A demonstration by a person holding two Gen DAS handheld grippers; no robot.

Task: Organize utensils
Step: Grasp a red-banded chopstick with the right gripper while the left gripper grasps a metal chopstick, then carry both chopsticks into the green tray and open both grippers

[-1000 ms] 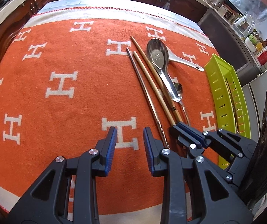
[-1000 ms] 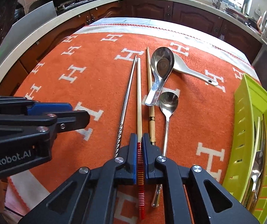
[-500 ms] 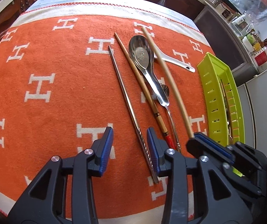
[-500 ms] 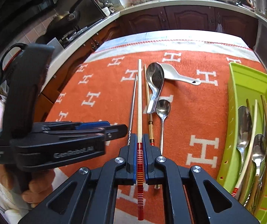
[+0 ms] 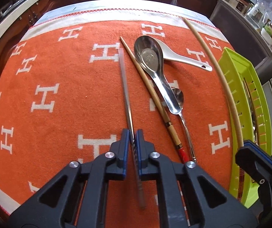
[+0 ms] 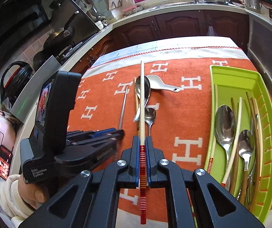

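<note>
My left gripper [image 5: 132, 135] is shut on a metal chopstick [image 5: 125, 87] that points away over the orange cloth. My right gripper [image 6: 142, 140] is shut on a cream chopstick with a red-striped end [image 6: 142, 102], held above the cloth. It also shows in the left wrist view [image 5: 224, 79], beside the green tray [image 5: 261, 102]. On the cloth lie a wooden chopstick [image 5: 151, 95], a large steel spoon [image 5: 153, 62], a white ceramic spoon [image 5: 185, 59] and a small steel spoon [image 5: 183, 114].
The green tray [image 6: 265, 102] at the right holds several spoons and chopsticks. The orange cloth [image 5: 59, 87] with white H marks covers the table. Kitchen counters, pans and cabinets surround the table. The left gripper body [image 6: 59, 125] stands to the left of my right gripper.
My left gripper has closed on the metal chopstick, which lay beside its open fingers before. My right gripper has lifted the cream chopstick higher and toward the green tray.
</note>
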